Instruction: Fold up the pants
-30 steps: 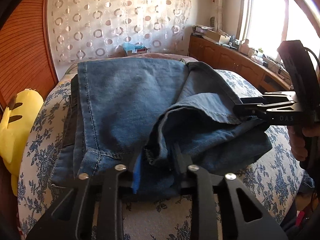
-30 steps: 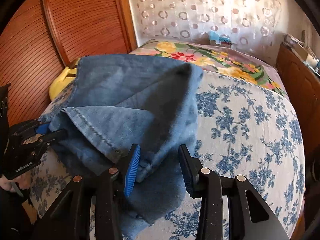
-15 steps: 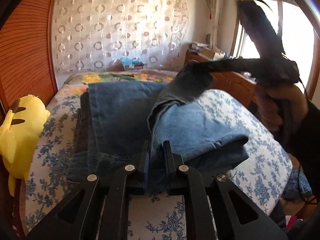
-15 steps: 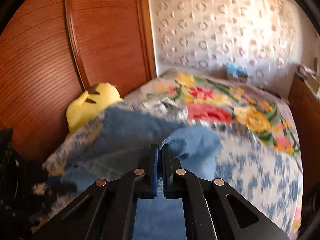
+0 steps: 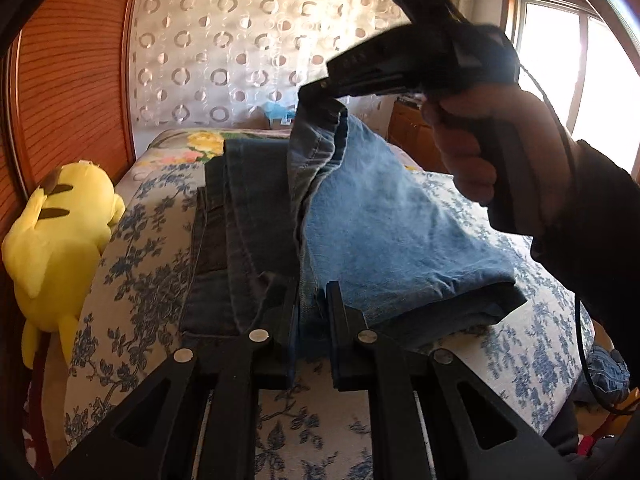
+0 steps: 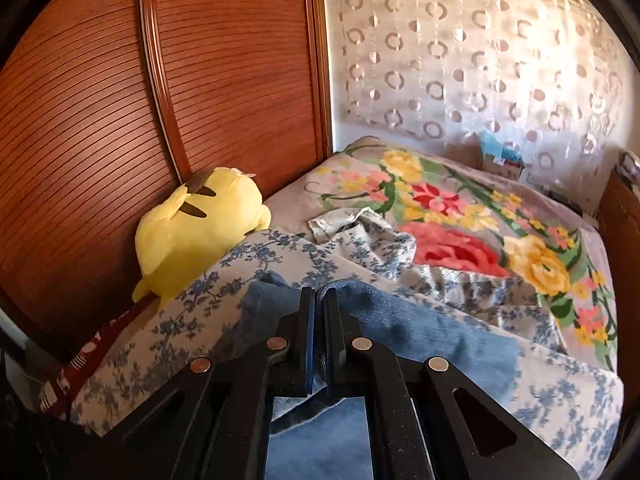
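Room: bedroom; bed (image 5: 136,264) under a blue-flowered cover, ribbed wooden wardrobe (image 6: 120,100) to the left of both grippers, circle-patterned curtain (image 5: 248,48) straight ahead.
Jeans (image 5: 384,224): lay on the bed directly ahead of the left gripper (image 5: 310,308); dark folded layers flat to its left, a paler panel raised up and to its right.
Left gripper: jaws closed on the near denim edge, low at the bed's front.
Right gripper (image 5: 316,88): seen above and ahead of the left one, jaws pinched shut on a hemmed corner lifted clear of the bed; its own view showed denim (image 6: 400,320) clamped between the pads.
Handling, judged: denim looked heavy and fairly stiff for cloth, not slippery, not fragile; thick folds will sag and drag between two holds.
Where to hold, judged: stitched hems and corners, both layers caught together, so the panel carries over flat.
Other: yellow plush toy (image 5: 60,216) at the left gripper's left, apart from the jeans; floral blanket (image 6: 460,216) beyond the right gripper.
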A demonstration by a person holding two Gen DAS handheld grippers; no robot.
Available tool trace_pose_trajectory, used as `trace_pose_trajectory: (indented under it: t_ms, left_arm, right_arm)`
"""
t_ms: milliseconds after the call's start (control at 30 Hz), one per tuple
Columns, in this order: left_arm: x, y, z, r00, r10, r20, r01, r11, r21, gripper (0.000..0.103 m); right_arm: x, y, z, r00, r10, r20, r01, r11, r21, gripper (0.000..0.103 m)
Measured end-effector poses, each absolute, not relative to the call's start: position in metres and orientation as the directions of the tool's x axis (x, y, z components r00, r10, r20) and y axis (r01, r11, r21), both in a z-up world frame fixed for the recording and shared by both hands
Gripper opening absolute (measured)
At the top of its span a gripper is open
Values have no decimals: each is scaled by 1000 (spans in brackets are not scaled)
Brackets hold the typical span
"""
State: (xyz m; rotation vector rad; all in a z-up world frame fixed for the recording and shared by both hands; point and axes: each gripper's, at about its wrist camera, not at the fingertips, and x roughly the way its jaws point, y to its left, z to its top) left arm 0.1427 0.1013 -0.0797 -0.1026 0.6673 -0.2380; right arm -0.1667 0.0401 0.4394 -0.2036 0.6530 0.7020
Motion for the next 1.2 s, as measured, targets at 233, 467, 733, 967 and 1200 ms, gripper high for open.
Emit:
trace_pose_trajectory:
  t_ms: [233,467,733,967,1200]
  left_arm:
    - [144,104,-94,741,-261,-619,179,965,-192,18]
    - [143,103,-86,750,-210,-628,162,978,-133,31]
    - [141,112,-76,781,-173,-600,120,984,-128,81]
    - [140,100,-72,788,-158,-594,125,987,-96,81]
    - [142,75,-69,786,-175,-593,159,984,-78,81]
  right_arm:
    - [-169,36,445,575,560,-596,-671,740,49,41]
    - [-191,4,440,635,509,-581,-643,766,-32,41]
    - [-230,-56,414,679,448,-582,-558,830,-11,41]
    - [-276,-100,387,675,419,-608,-509,861,29,41]
    - [-300,-112,378,672,368,-643,-489,872,-12,41]
